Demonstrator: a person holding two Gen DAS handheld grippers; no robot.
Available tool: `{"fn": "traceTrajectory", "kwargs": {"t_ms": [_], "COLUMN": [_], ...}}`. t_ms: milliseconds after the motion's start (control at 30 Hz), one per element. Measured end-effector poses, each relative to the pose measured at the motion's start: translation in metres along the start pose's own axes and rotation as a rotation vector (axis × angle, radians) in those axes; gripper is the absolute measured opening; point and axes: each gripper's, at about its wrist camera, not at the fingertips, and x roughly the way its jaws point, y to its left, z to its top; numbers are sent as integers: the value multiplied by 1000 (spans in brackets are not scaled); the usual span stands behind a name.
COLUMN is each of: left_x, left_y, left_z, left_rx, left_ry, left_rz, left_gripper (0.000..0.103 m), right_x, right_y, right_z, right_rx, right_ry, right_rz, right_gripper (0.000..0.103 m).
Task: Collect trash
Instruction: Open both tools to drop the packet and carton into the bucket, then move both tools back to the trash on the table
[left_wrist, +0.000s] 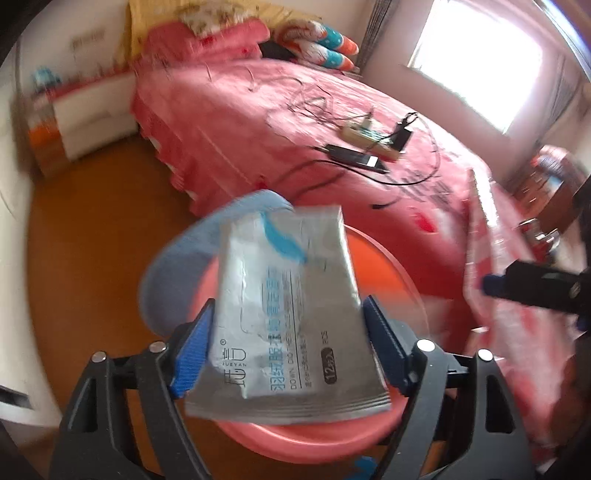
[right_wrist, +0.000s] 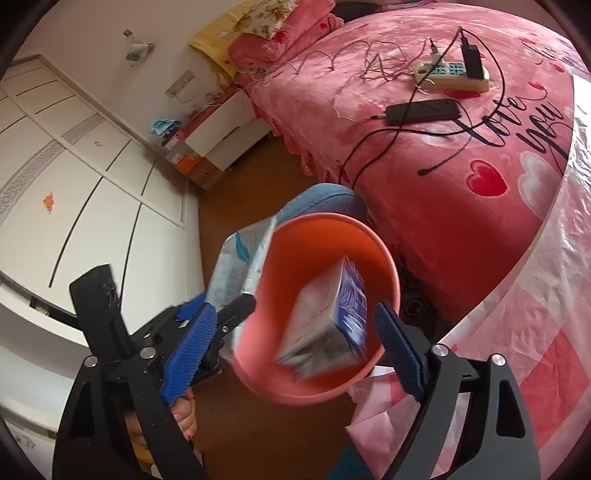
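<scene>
Left-wrist view: left gripper (left_wrist: 288, 354) pinches a silver wipes packet (left_wrist: 291, 325) between its blue pads, held over the pink bin (left_wrist: 388, 273), with the bed (left_wrist: 258, 122) toward 12 o'clock. Right-wrist view: right gripper (right_wrist: 295, 350) is spread wide above the bin (right_wrist: 321, 229), where a blurred box (right_wrist: 328, 321) sits; the packet (right_wrist: 240, 258) shows at 10 o'clock.

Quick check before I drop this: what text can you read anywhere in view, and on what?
"JUEYAN": silver packet between the left claw fingers.
"DOWN CLOTHES...": same packet, remainder blurred.
"12" and "PCS": same packet.
Blue Chinese characters: same packet, too blurred.
"love you": pink bedspread.
Box in the pink bin: print blurred.
</scene>
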Motion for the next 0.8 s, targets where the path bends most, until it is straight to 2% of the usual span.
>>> {"fn": "traceTrajectory", "kwargs": {"t_ms": [167, 300, 467, 633, 800], "left_x": [-5, -12, -21, -34, -43], "left_y": [-4, -10, -14, -26, -52], "left_z": [-1, 0, 2, 2, 4], "left_rx": [73, 133, 132, 140, 196], "left_ry": [-82, -140, -181, -258, -254], "left_rz": [79, 135, 87, 52, 15], "left_gripper": [81, 82, 82, 82, 82], "right_x": [-25, -50, -78, -105, -123], "right_y": [-14, -26, -35, -38, -41], "right_z": [-2, -7, -18, -31, -43], "right_rx": [23, 47, 54, 3, -31], "right_ry": [-75, -155, -254, -373, -432], "right_rz": [-50, -53, -44, -55, -63], "right_gripper": [89, 89, 93, 98, 98]}}
